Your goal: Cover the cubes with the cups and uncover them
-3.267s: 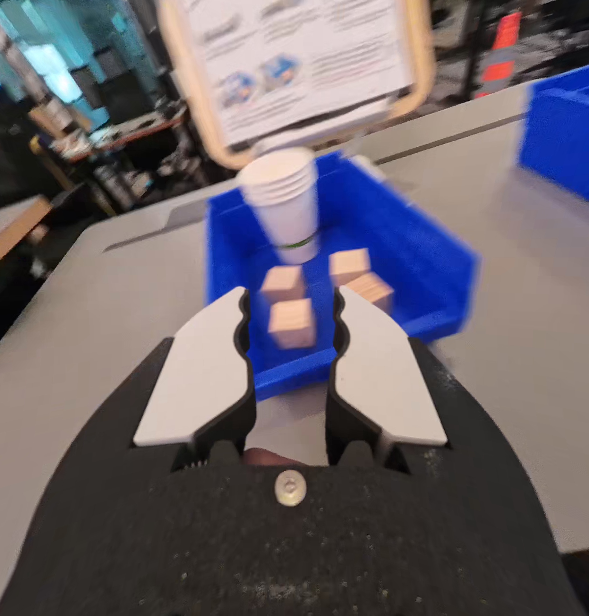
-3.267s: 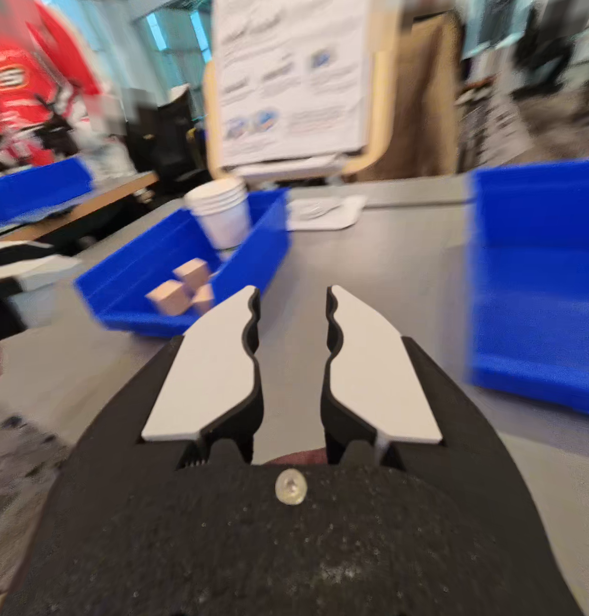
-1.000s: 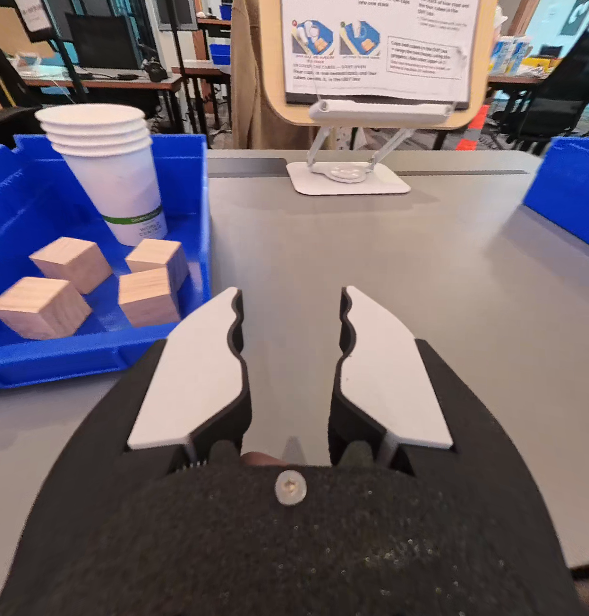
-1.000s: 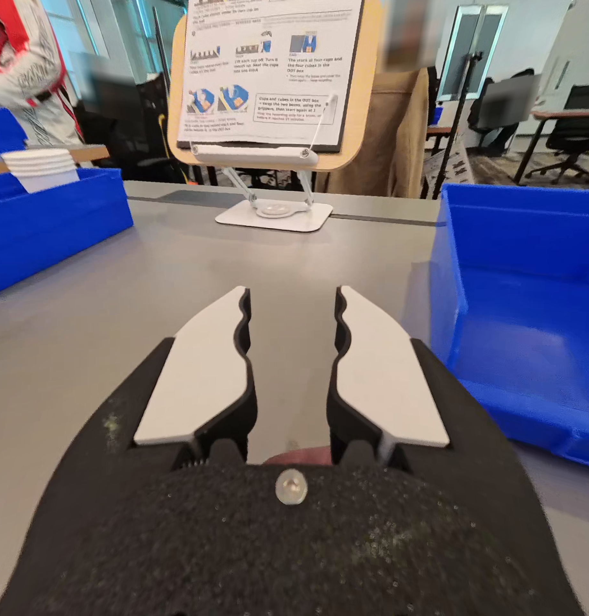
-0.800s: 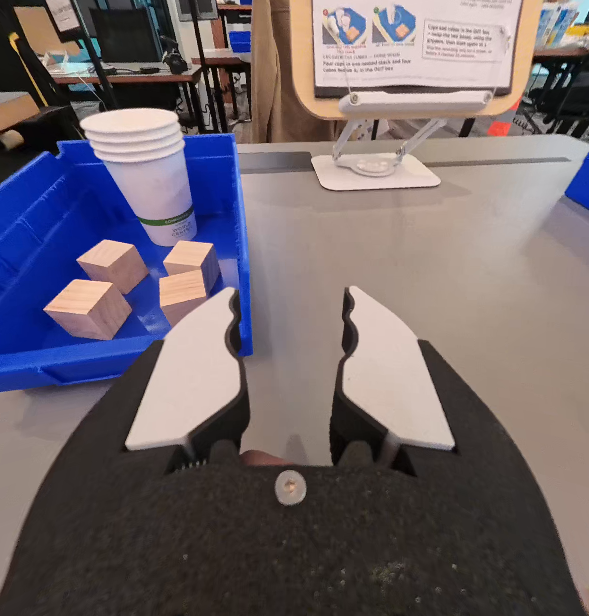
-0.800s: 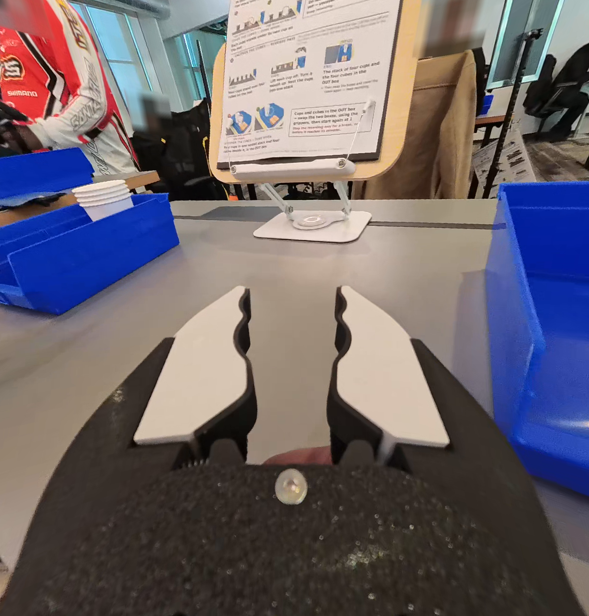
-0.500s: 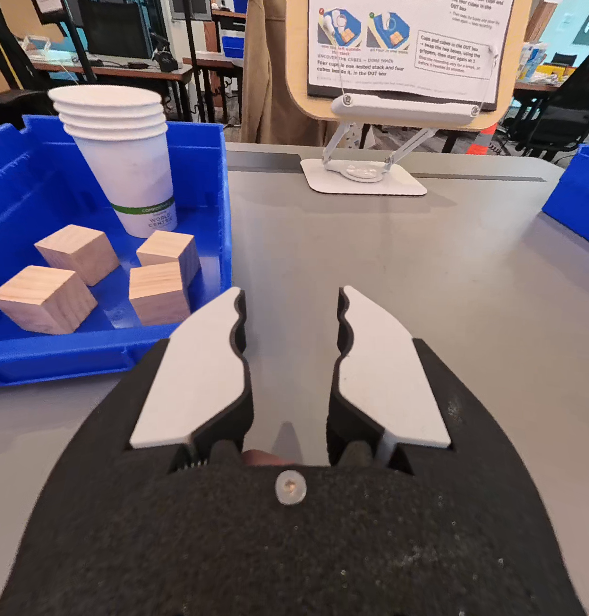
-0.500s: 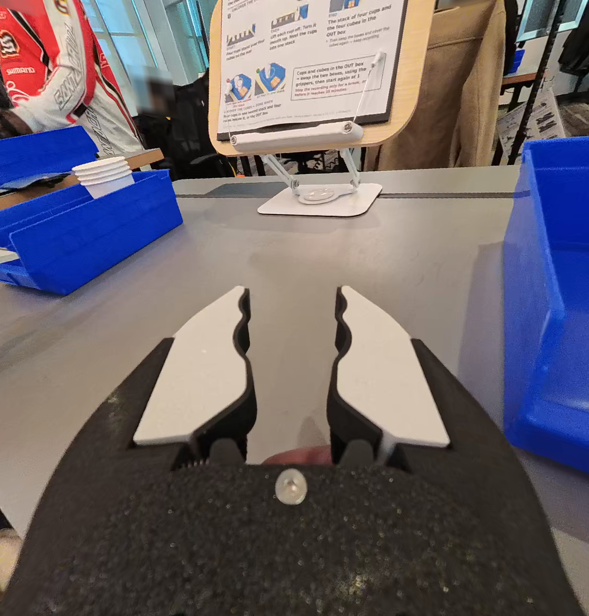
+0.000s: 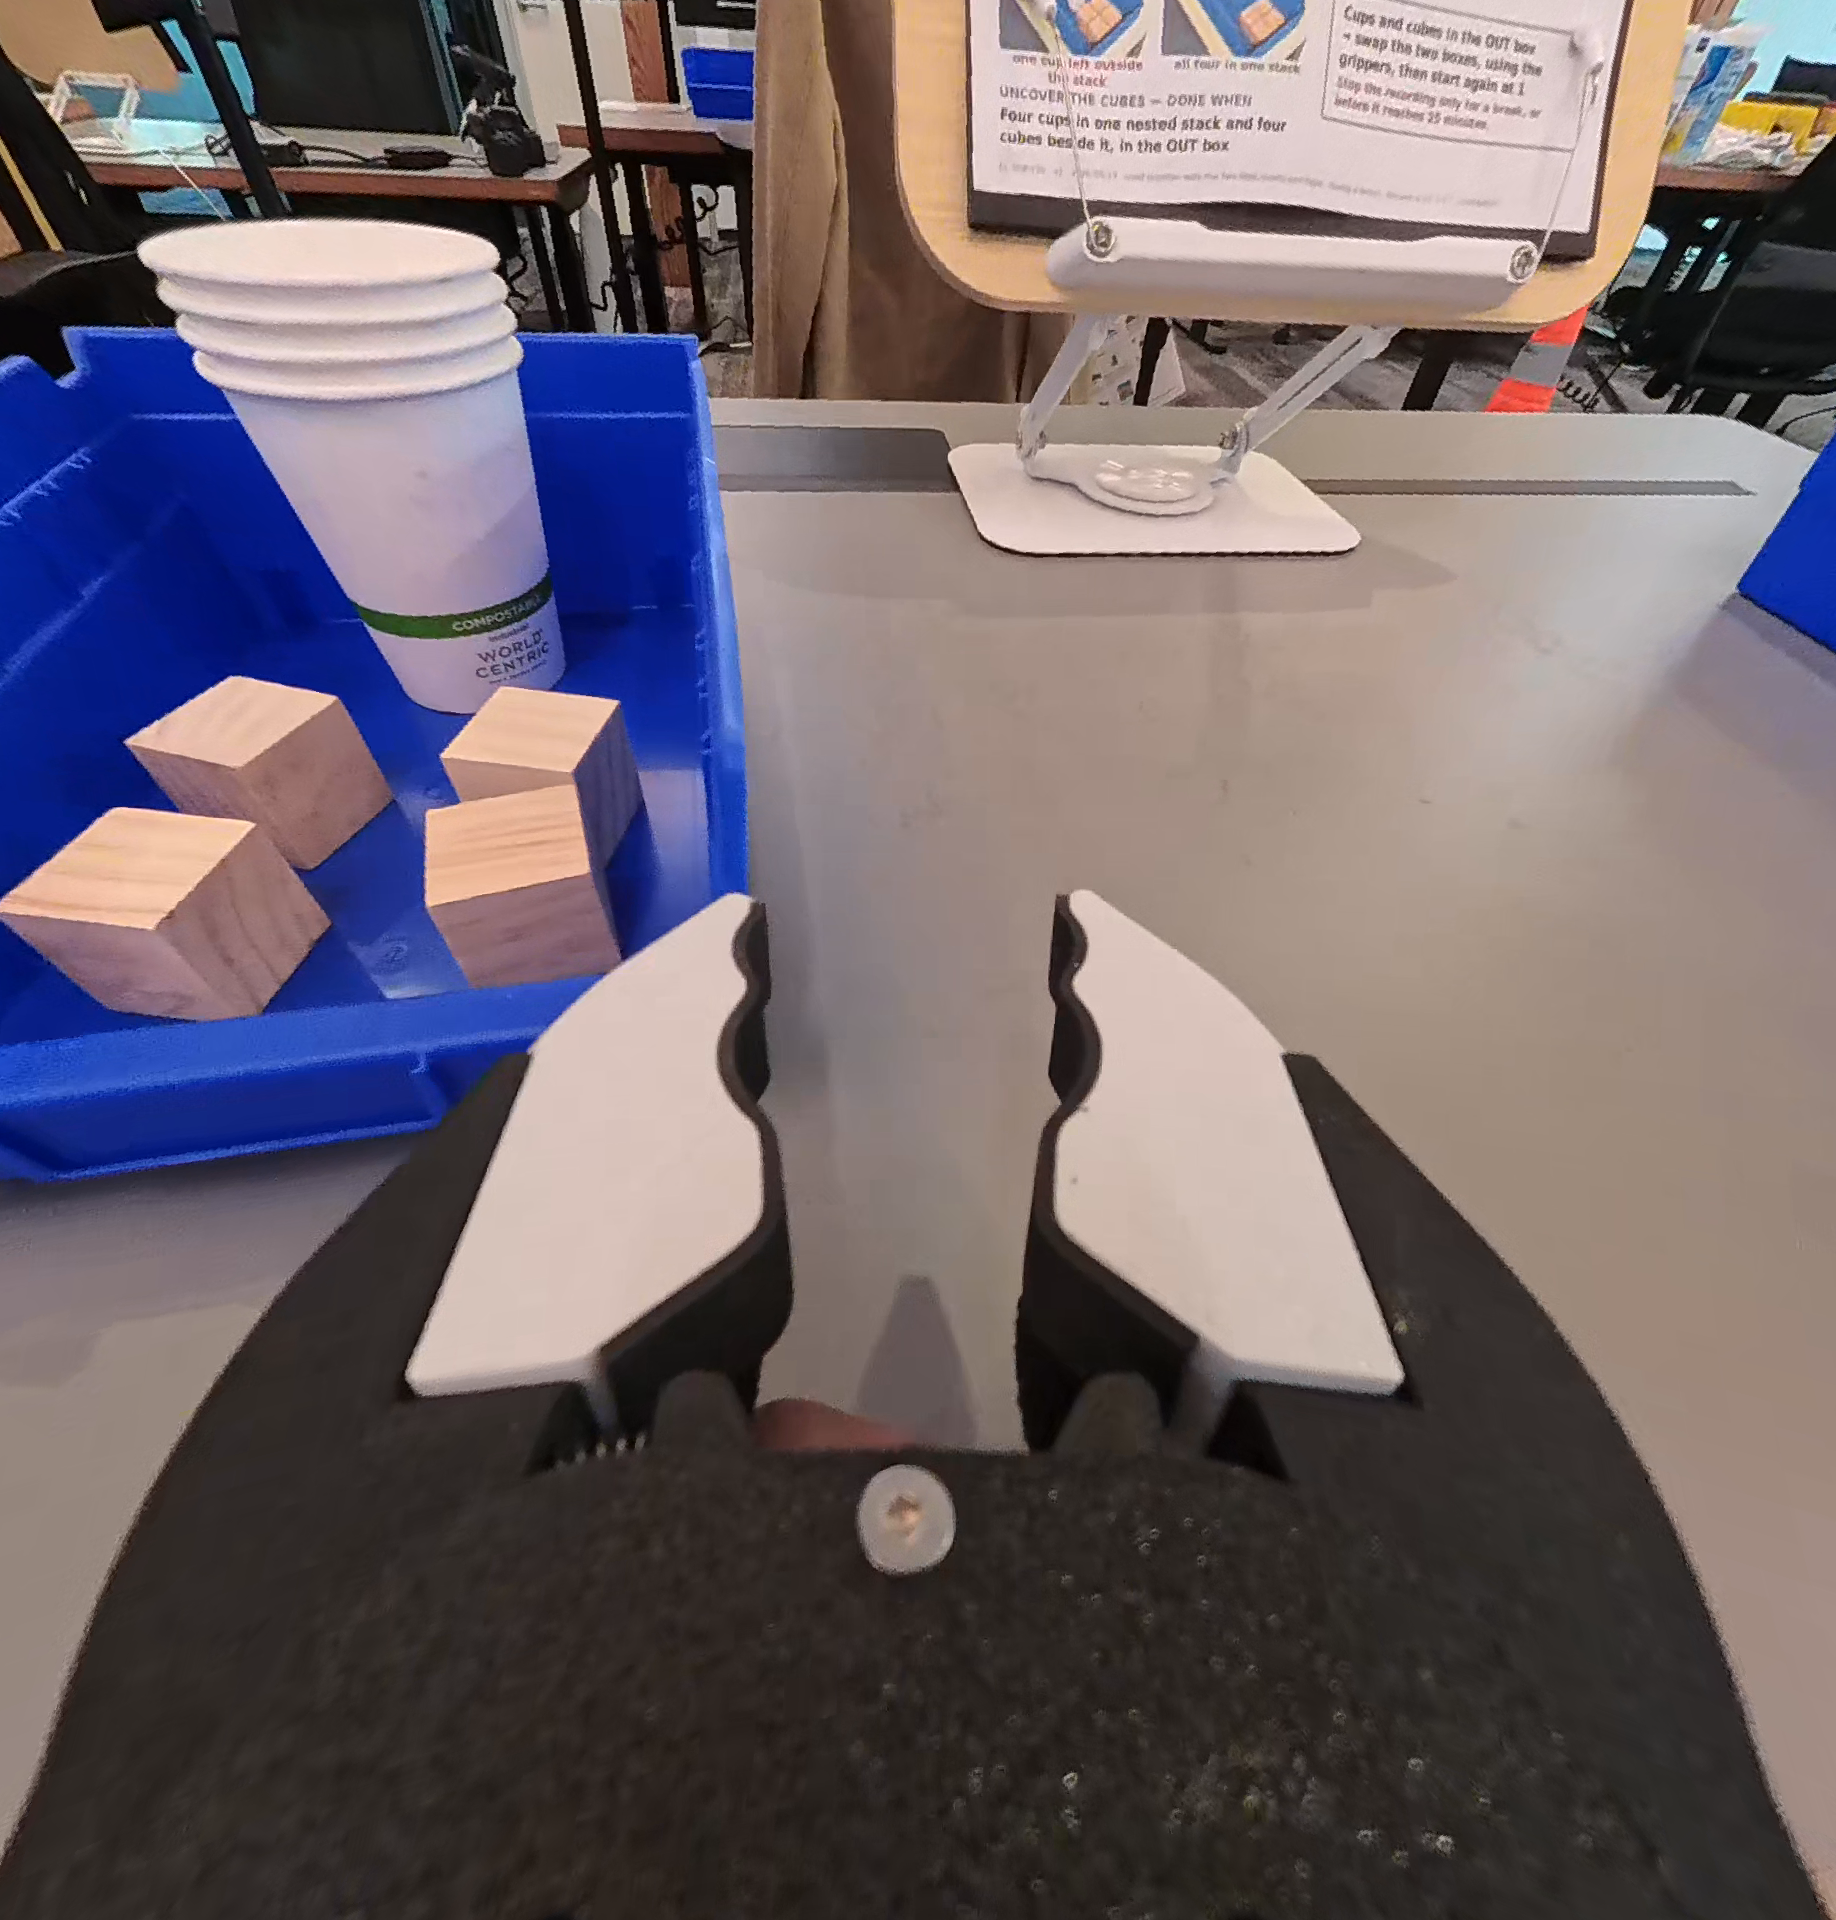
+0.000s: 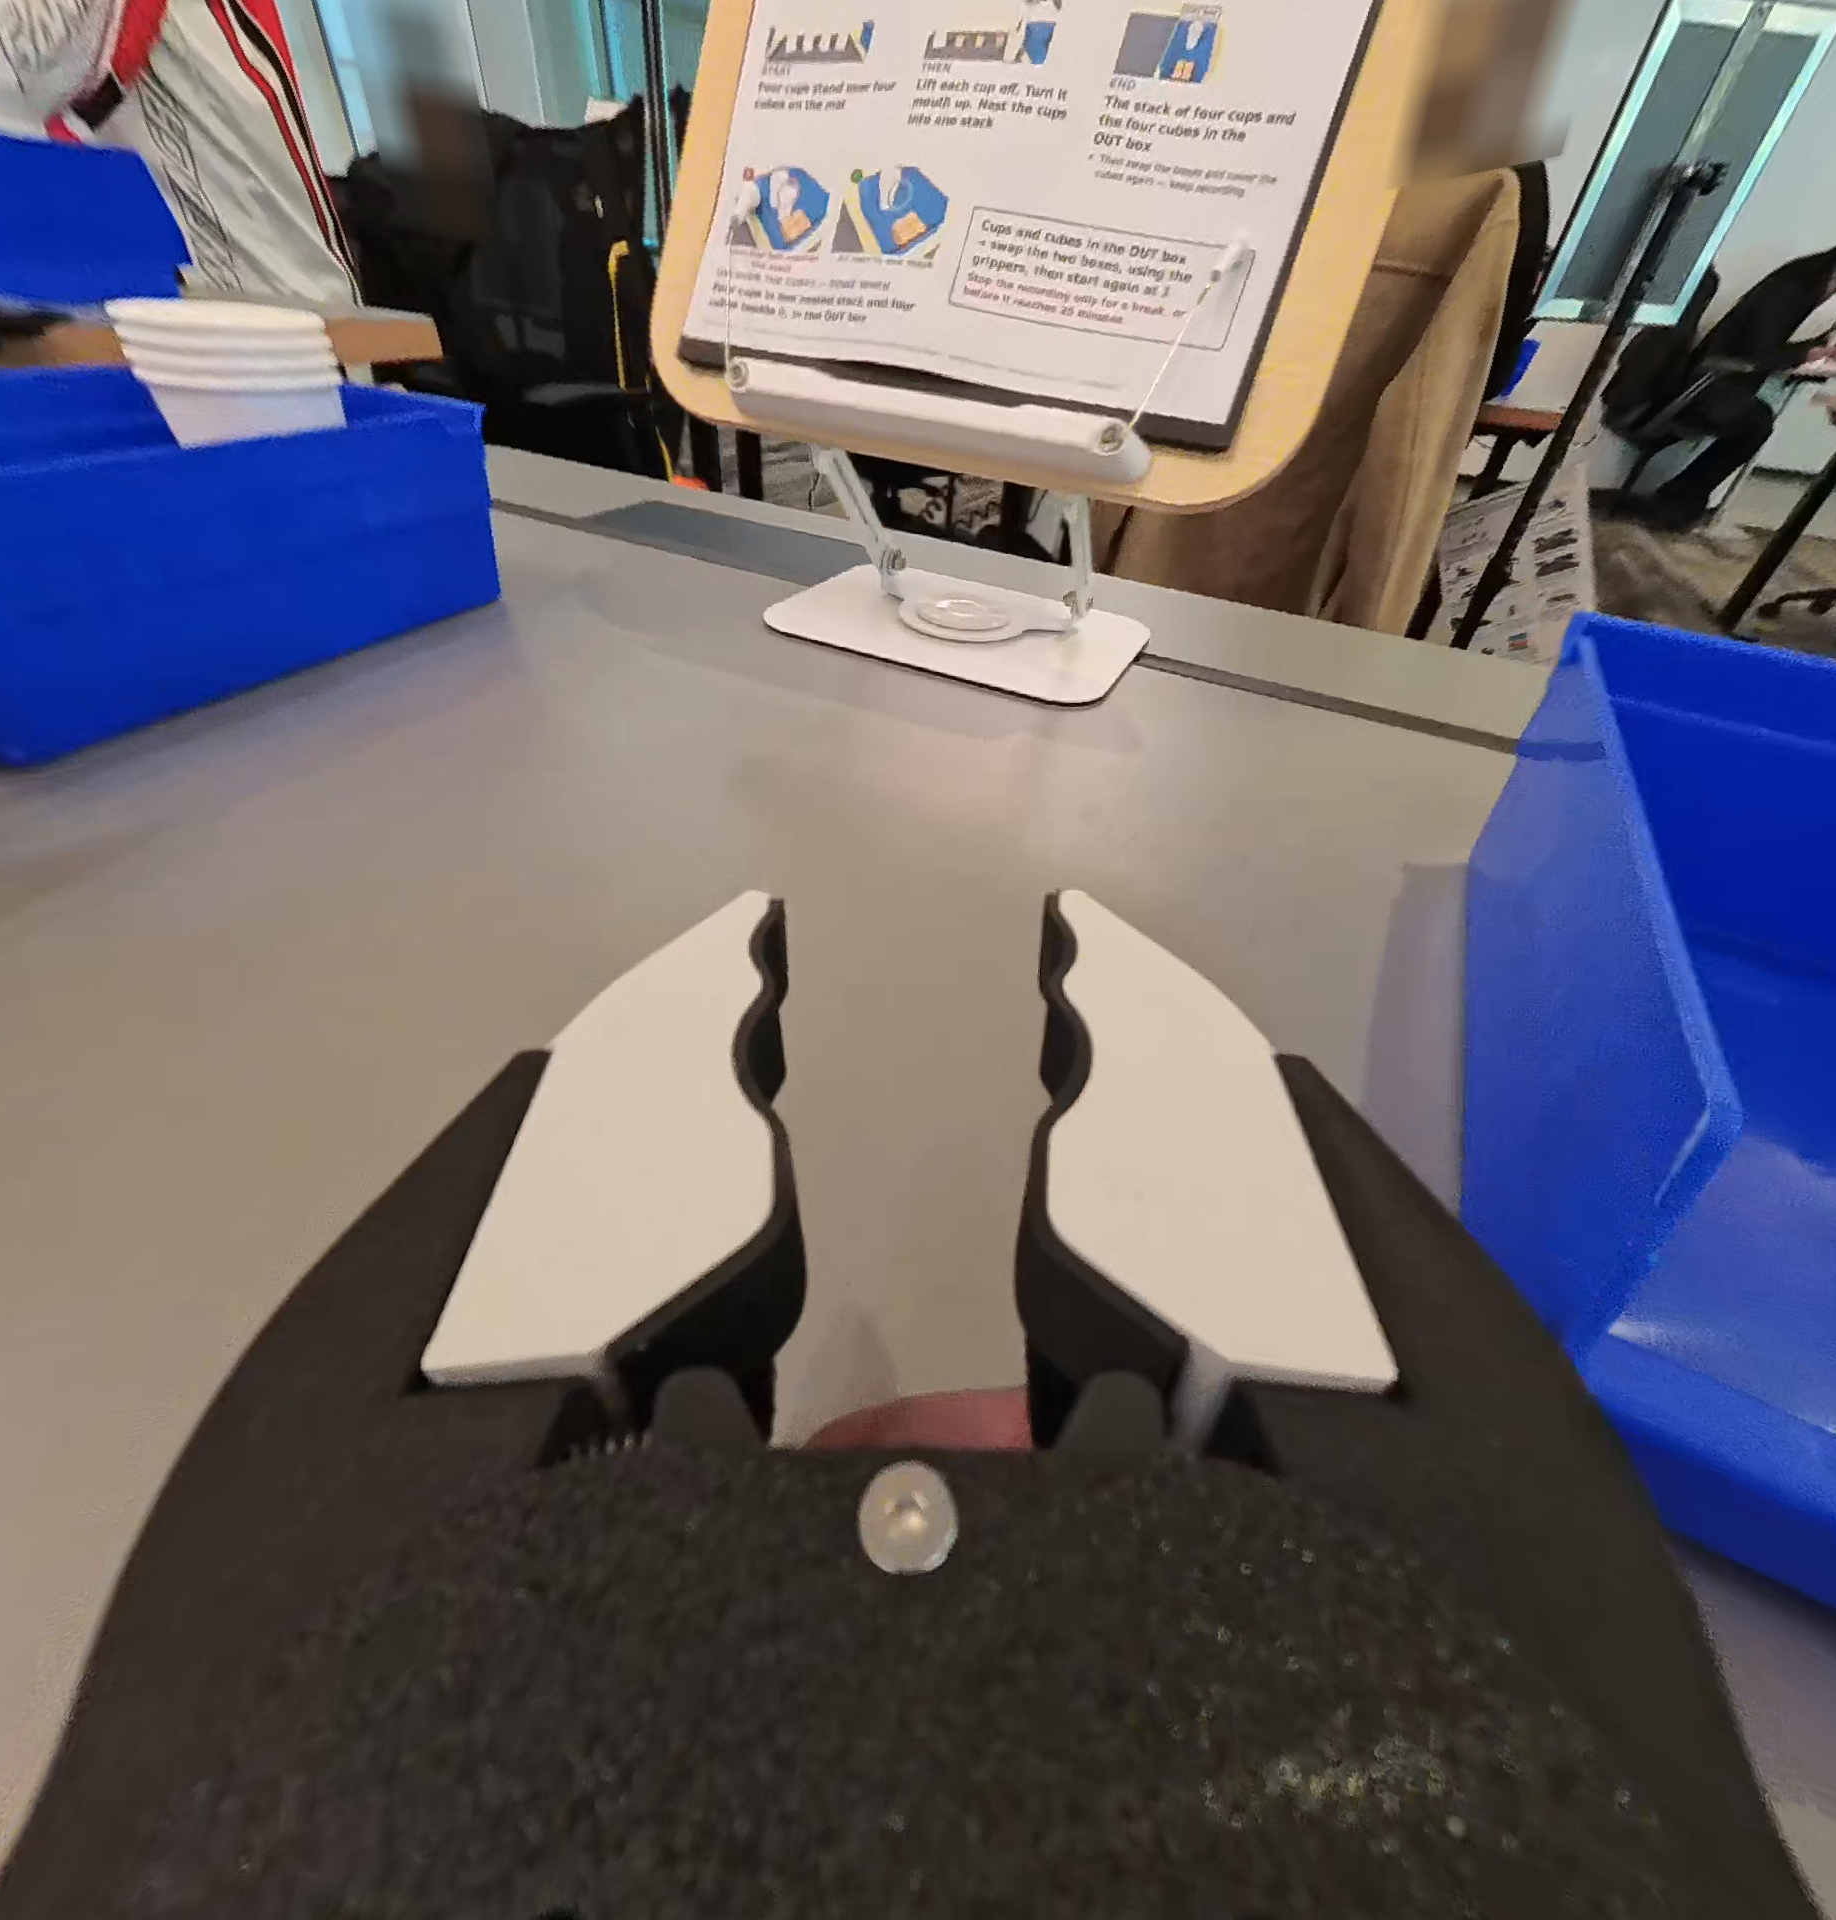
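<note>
- A grey table [image 9: 1309, 831] is seen in both wrist views, with every other item resting on it.
- A blue bin [image 9: 633, 468] is placed on the table's left side; a second blue bin [image 10: 1672, 935] is placed on the right, and nothing is seen in the visible part of it.
- A document stand [image 10: 955, 623] bearing a printed sheet is set at the far edge of the table, between the two bins.
- The left gripper [image 9: 906, 914] is held over bare table just beside the left bin's near right corner, its jaws parted and nothing held.
- The right gripper [image 10: 912, 904] is held over the table's middle, jaws likewise parted and empty.
- A stack of white cups [image 9: 394, 468] is stood mouth-up at the back of the left bin.
- Four wooden cubes [image 9: 519, 883] are grouped uncovered on the bin floor in front of the stack.
</note>
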`<state>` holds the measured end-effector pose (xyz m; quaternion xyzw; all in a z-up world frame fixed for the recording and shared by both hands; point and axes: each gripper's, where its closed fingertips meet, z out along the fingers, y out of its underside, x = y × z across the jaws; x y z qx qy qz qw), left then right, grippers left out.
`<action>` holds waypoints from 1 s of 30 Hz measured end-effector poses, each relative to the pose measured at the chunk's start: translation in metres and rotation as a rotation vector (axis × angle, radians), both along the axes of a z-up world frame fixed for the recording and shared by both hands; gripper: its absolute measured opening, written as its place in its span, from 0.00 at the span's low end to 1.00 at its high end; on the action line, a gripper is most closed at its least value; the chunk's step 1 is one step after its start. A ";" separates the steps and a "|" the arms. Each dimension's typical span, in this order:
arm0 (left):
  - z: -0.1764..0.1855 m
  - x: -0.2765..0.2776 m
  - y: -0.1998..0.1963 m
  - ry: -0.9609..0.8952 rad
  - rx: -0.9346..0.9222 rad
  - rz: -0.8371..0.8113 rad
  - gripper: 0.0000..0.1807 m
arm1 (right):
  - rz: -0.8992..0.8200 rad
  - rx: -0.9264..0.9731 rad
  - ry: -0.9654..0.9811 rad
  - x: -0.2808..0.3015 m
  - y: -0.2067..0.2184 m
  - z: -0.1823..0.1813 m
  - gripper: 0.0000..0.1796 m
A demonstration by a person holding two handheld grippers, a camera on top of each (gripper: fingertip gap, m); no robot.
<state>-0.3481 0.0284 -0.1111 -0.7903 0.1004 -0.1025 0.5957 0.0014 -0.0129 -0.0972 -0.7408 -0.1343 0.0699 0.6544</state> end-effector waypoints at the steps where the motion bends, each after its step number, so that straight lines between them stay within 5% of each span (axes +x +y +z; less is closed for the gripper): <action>1: 0.000 0.000 0.000 0.003 -0.002 0.000 0.28 | -0.001 -0.004 -0.015 -0.001 0.000 -0.002 0.26; 22: 0.003 -0.005 -0.005 0.009 -0.057 -0.037 0.29 | -0.006 -0.064 0.045 0.009 0.003 -0.009 0.25; 30: 0.001 -0.107 0.041 0.299 -0.517 -0.010 0.31 | 0.001 -0.072 0.036 0.005 0.003 -0.009 0.24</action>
